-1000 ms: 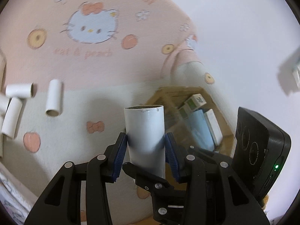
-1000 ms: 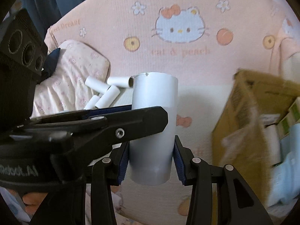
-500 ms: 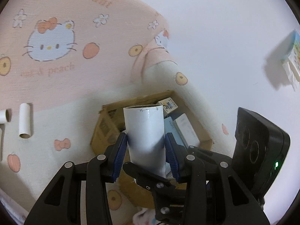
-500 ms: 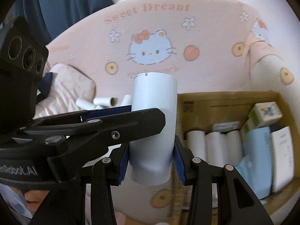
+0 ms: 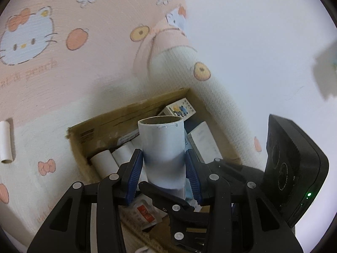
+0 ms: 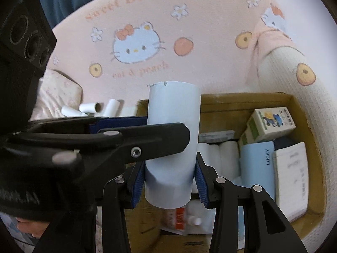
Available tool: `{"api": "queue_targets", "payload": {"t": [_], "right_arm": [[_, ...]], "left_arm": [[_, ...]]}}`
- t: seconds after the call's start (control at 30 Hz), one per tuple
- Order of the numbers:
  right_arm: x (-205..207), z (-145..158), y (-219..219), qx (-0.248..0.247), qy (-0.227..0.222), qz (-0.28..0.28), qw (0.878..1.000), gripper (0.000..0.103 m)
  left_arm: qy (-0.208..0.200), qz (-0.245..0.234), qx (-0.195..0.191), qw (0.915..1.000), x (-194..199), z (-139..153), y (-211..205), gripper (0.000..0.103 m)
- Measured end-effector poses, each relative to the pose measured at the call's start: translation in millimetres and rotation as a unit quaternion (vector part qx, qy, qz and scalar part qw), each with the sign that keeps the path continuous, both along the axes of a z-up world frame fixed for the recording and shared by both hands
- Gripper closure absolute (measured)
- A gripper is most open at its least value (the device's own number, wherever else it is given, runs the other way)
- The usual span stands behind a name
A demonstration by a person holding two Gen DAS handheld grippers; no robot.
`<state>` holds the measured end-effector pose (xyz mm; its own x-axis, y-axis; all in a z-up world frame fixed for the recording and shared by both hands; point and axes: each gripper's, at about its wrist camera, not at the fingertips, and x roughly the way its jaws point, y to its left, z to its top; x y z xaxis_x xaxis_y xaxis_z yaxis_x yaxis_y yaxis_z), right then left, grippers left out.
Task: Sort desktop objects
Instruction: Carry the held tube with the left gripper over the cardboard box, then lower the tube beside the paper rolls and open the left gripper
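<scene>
1. Both tongs grip one white tube point(image 5: 162, 154): the left gripper point(image 5: 164, 176) pinches its lower part between blue pads point(image 5: 134, 175), and the right gripper point(image 6: 169, 182) is closed on the same tube point(image 6: 172, 143) near its base, with the left gripper's finger crossing in from 9 o'clock in the right wrist view.
2. A second ago the tube was held over the printed bedding with the cardboard box point(image 6: 248, 97) off at 3 o'clock; now the box lies directly behind and beneath the tube, filling the lower half of both views.
3. I judge from this that the carry is nearly over and the tube hangs above its drop spot.
4. Inside the box, other white rolls point(image 6: 219, 154) lie side by side at 3 o'clock of the tube, next to a blue "LUCKY" pack point(image 6: 257, 162) and small cartons point(image 6: 271, 122).
5. More loose tubes point(image 6: 92, 107) remain on the bedding at 10 o'clock, so the sorting looks unfinished.
</scene>
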<state>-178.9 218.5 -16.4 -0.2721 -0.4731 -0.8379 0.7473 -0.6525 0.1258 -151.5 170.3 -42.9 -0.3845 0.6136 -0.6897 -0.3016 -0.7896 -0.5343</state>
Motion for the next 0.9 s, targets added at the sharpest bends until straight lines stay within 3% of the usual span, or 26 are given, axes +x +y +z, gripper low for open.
{"api": "queue_targets", "payload": {"t": [0.27, 0.43, 0.73, 0.9], "right_arm": [[-37, -30, 13, 0.038, -0.07, -0.017, 0.997, 0.062], [-56, -49, 21, 0.036, -0.121, -0.031, 0.991, 0.062], [-77, -68, 19, 0.038, -0.16, -0.034, 0.986, 0.062], [-78, -73, 21, 0.056, -0.158, -0.035, 0.985, 0.062]], "left_arm": [[-0.048, -0.018, -0.023, 0.9984, -24, -32, 31, 0.057], [-0.086, -0.016, -0.03, 0.9957, -38, -52, 43, 0.058], [-0.109, 0.0, -0.048, 0.9928, -52, -68, 47, 0.058], [-0.129, 0.003, -0.073, 0.9889, -56, -77, 51, 0.058]]}}
